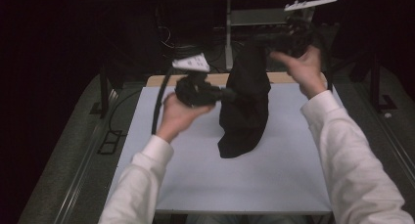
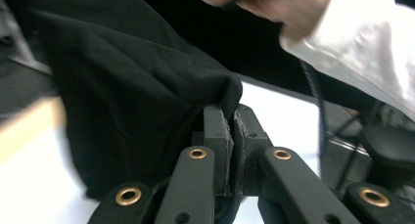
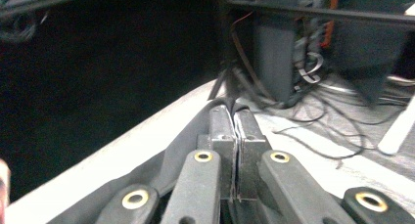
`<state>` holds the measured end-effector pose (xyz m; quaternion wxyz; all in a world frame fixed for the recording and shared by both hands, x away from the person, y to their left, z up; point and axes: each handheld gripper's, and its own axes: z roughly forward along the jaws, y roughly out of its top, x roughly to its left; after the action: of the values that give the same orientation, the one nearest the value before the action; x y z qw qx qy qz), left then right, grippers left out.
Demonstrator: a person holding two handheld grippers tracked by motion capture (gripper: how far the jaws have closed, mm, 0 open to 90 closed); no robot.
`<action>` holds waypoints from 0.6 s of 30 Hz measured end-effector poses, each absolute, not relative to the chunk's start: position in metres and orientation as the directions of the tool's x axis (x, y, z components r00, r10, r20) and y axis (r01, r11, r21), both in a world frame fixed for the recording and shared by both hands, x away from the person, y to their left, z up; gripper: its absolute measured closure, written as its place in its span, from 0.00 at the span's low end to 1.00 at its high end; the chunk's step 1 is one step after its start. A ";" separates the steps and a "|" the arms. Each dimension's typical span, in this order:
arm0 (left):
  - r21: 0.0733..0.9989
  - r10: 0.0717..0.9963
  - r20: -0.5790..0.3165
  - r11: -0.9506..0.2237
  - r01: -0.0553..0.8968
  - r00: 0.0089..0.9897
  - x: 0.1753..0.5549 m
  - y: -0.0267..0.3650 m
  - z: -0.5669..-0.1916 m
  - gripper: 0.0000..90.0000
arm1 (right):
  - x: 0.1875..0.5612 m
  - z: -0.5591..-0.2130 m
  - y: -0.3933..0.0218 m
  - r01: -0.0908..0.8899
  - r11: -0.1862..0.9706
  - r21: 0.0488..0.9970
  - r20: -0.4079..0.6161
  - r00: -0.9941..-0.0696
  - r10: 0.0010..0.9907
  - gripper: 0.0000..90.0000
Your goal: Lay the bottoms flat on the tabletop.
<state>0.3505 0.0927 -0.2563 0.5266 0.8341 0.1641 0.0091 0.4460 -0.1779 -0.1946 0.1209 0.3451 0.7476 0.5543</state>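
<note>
- Hanging above the tabletop (image 1: 195,185), a black cloth (image 1: 244,106) is held up by both claws — its lower end droops to the white surface near the middle.
- The left claw (image 1: 230,93) is clamped on a fold at the cloth's left edge, about halfway down; in the left gripper view the fabric (image 2: 137,97) is pinched tight between the pads.
- The right claw (image 1: 264,39) sits higher and farther back, closed on the cloth's top — in the right gripper view a thin edge of fabric (image 3: 234,106) shows squeezed between the closed pads.
- White sleeves (image 1: 342,150) cover both forearms.
</note>
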 end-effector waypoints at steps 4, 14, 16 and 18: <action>0.837 0.282 -0.206 -0.446 0.318 0.937 0.329 0.081 -0.318 0.95 | 0.434 -0.246 -0.132 0.416 0.246 0.875 0.218 -0.794 0.567 0.97; 0.700 0.331 -0.299 -0.561 0.441 0.895 0.295 0.111 -0.388 0.95 | 0.403 -0.350 -0.078 0.495 0.380 0.782 0.304 -0.834 0.460 0.97; 0.683 0.345 -0.297 -0.575 0.451 0.890 0.288 0.121 -0.393 0.95 | 0.395 -0.366 -0.074 0.503 0.396 0.768 0.323 -0.838 0.439 0.97; 0.690 0.352 -0.320 -0.549 0.471 0.879 0.281 0.138 -0.396 0.94 | 0.380 -0.386 -0.073 0.533 0.401 0.745 0.378 -0.832 0.405 0.97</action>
<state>0.2809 0.1378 -0.3962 0.4126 0.8772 0.2348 -0.0722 0.3801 -0.0733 -0.3860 -0.0681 0.2813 0.8341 0.4696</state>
